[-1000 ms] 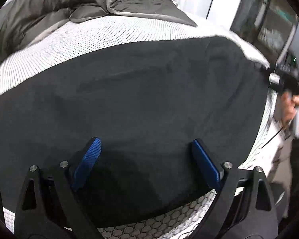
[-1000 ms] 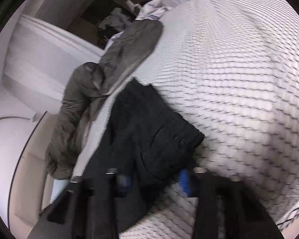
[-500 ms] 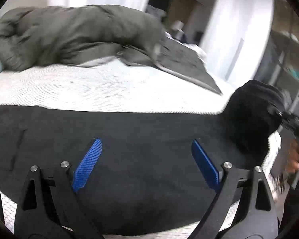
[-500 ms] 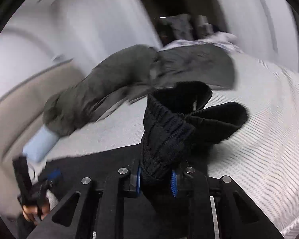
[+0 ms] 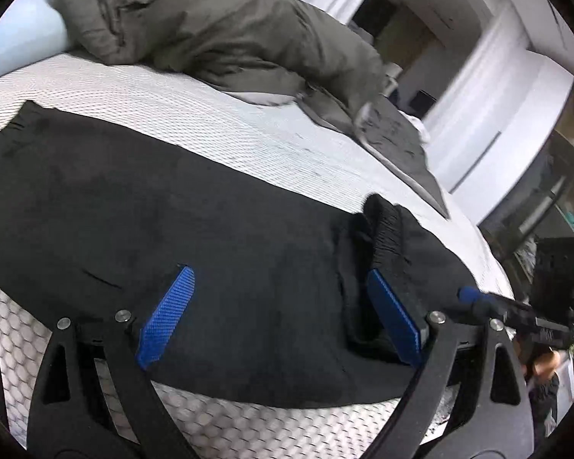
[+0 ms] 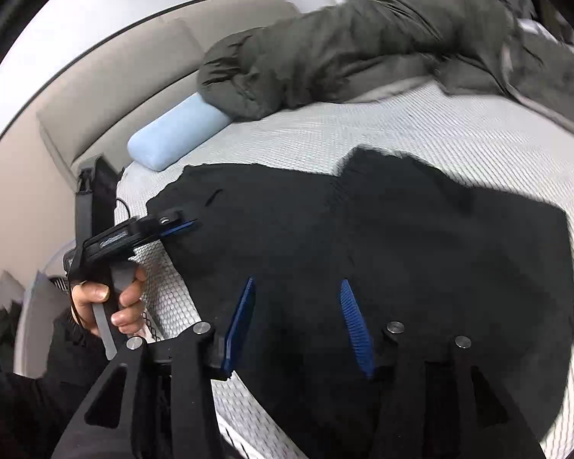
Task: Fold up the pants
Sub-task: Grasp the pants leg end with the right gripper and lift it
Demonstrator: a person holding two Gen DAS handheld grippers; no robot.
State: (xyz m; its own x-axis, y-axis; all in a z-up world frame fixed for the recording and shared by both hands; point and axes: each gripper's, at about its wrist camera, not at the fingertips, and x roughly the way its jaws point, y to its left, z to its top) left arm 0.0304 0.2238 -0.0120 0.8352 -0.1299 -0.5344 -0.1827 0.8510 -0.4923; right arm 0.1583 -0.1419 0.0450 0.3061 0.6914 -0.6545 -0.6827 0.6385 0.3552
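A: Since a second ago the cuff end of the black pants (image 6: pixel 421 237) got carried over and laid on the rest; half a second back the right tongs (image 6: pixel 298 325) were pinched on that ribbed cuff, now their jaws have just been opening and nothing's between the pads

B: So released. Left tongs (image 5: pixel 279 313)?

A: Spread wide, not gripping. Right-hand pad sits just beside the ribbed cuff (image 5: pixel 388 237), maybe brushing it, can't tell. Nothing clamped

B: Where are the pants now?

A: Flat on the bed (image 6: pixel 440 130), under and ahead of both tongs. Folded layer lies ahead of the right tongs, its far edge uneven. In the left view the cuff stands up bunched, right of centre

B: Other stuff?

A: Grey duvet (image 5: pixel 218 26) and blue pillow (image 6: pixel 176 137) well beyond the pants, apart from them. Left hand (image 6: pixel 111 298) on its handle, off to the left of the right tongs

B: Advice for the step?

A: My read: first fold just dropped, not tidy. Flatten the bunched cuff, line its edges up with the layer below, smooth outward before the next fold. Grab only the top layer or the lower one drags
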